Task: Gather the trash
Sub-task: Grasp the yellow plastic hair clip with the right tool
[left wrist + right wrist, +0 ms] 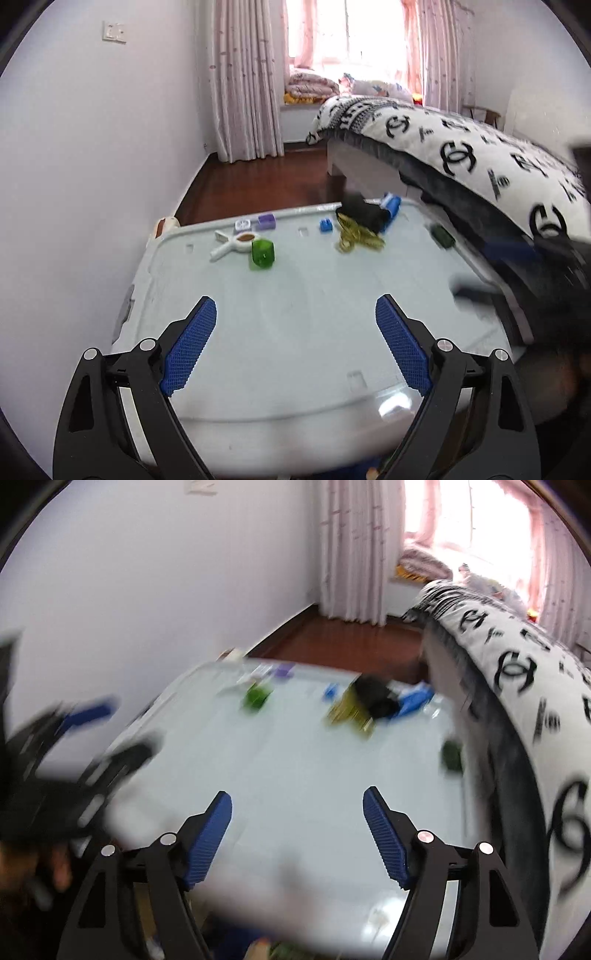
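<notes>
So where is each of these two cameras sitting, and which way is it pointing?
Left wrist view: rides the left gripper, looking forward over the pale plastic tabletop toward the window; its open jaws show.
Right wrist view: rides the right gripper, facing likewise, blurred; its open jaws show.
Shared: the transparent green cube and the logo-patterned bed blanket.

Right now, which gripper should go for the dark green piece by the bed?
Right, probably. The dark green piece sits at the table's bed-side edge, nearer the open right gripper. The left gripper, also open, faces the table's middle.
</notes>
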Motion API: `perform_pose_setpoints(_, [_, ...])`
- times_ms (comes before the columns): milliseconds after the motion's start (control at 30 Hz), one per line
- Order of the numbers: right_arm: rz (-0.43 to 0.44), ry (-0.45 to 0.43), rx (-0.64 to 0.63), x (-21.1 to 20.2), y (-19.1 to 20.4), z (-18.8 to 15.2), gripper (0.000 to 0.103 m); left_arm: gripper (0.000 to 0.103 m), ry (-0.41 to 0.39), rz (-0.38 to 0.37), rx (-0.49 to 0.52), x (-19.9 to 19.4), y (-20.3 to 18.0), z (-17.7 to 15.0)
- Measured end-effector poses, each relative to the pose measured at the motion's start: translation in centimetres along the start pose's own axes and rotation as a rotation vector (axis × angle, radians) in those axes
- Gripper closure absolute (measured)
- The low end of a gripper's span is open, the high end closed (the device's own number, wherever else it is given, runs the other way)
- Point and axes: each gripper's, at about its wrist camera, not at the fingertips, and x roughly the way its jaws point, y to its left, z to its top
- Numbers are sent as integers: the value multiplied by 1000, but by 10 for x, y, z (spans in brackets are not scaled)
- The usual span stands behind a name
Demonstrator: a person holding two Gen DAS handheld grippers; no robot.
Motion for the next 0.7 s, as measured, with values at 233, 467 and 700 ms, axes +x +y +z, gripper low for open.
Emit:
perform_pose_setpoints(233, [-90,124,22,129,-25,46,31,17,45,9,-39,11,22,-10])
perform_pose_setpoints(467, [-118,176,25,190,-24,59,31,17,79,11,-88,9,38,-8])
perform_pose_setpoints(700, [-146,194,-1,213,-21,66,31,17,61,69,-41,7,34,-5])
